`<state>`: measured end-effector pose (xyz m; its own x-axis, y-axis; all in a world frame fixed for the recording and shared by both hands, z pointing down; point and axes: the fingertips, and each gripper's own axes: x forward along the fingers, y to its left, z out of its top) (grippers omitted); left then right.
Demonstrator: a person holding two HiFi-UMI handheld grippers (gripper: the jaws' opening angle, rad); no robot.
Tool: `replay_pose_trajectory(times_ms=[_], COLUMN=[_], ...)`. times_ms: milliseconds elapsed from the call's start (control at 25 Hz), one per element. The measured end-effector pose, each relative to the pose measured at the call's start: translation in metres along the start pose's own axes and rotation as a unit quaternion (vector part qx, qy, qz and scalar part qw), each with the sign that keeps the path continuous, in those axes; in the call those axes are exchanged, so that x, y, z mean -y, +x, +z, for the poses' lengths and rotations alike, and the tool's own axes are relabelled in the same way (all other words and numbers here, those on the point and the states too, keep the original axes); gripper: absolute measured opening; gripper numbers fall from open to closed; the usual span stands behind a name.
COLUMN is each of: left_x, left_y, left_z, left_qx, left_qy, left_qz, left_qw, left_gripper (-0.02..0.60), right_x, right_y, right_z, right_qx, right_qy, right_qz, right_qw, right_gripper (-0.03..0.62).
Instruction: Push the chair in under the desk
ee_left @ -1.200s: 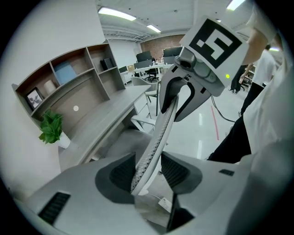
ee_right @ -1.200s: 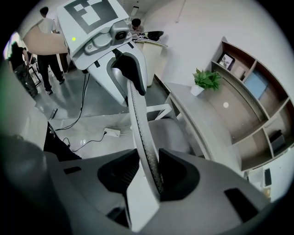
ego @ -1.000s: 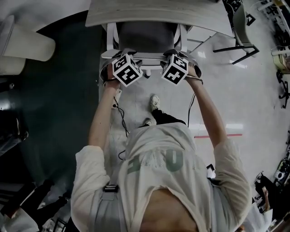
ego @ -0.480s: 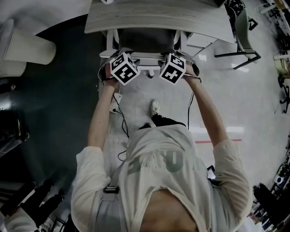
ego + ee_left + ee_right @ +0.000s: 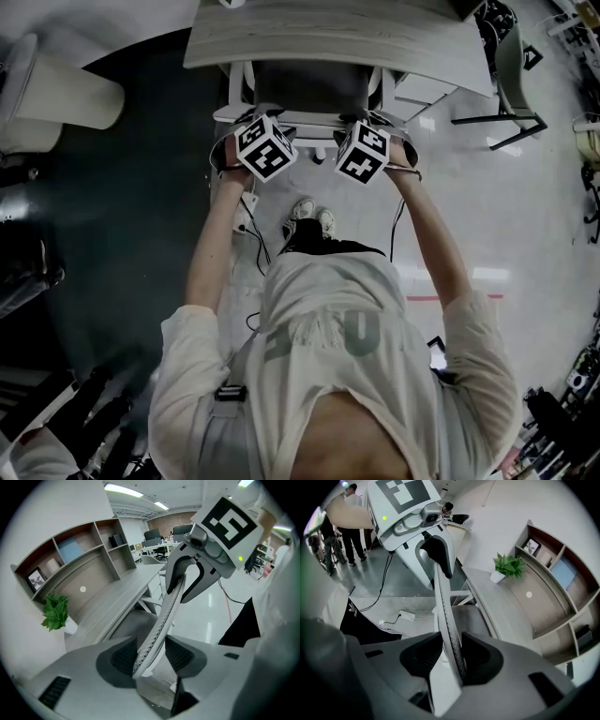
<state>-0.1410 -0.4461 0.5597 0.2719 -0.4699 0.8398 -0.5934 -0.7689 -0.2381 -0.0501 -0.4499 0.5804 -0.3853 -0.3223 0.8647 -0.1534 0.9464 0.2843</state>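
From above, the chair point(image 5: 307, 86) sits part way under the near edge of the desk point(image 5: 328, 37), and only the gripper views show the left gripper point(image 5: 151, 653) and right gripper point(image 5: 450, 656) each pinching its mesh back.

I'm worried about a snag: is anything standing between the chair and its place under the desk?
Nothing visible does. The chair already sits partly under the desk; what lies beneath the desk is hidden.
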Motion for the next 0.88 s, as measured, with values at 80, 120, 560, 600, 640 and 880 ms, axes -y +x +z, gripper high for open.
replay_pose_trajectory(times_ms=[80,120,560,600,640,880], left_x=[-0.001,0.0,0.003,0.004,0.004,-0.01], left_y=[0.0,0.001,-0.004,-0.004,-0.005,-0.067], left_z=[0.001,0.0,-0.002,-0.002,-0.002,0.029], left_qx=[-0.002,-0.003,-0.005,0.0,0.004,0.117], left_qy=[0.0,0.0,0.007,0.011,0.013,-0.035], left_qz=[-0.001,-0.001,-0.01,-0.007,-0.003,0.04], left_qw=[1.0,1.0,0.9999,0.9999,0.9999,0.9917], left_gripper=[0.19,0.19,0.19,0.19,0.189,0.101], right_x=[0.002,0.001,-0.006,-0.005,-0.005,-0.002], right_y=[0.0,-0.001,0.001,0.0,-0.001,-0.064], right_z=[0.001,0.001,0.0,0.0,0.0,0.037], right_qx=[-0.004,-0.006,-0.021,-0.021,-0.021,0.064], right_qy=[0.001,0.002,0.006,0.006,0.008,0.045], right_qz=[-0.006,-0.008,-0.003,-0.002,0.0,-0.017], right_qw=[1.0,1.0,1.0,1.0,1.0,0.997], right_gripper=[0.135,0.135,0.137,0.137,0.137,0.096])
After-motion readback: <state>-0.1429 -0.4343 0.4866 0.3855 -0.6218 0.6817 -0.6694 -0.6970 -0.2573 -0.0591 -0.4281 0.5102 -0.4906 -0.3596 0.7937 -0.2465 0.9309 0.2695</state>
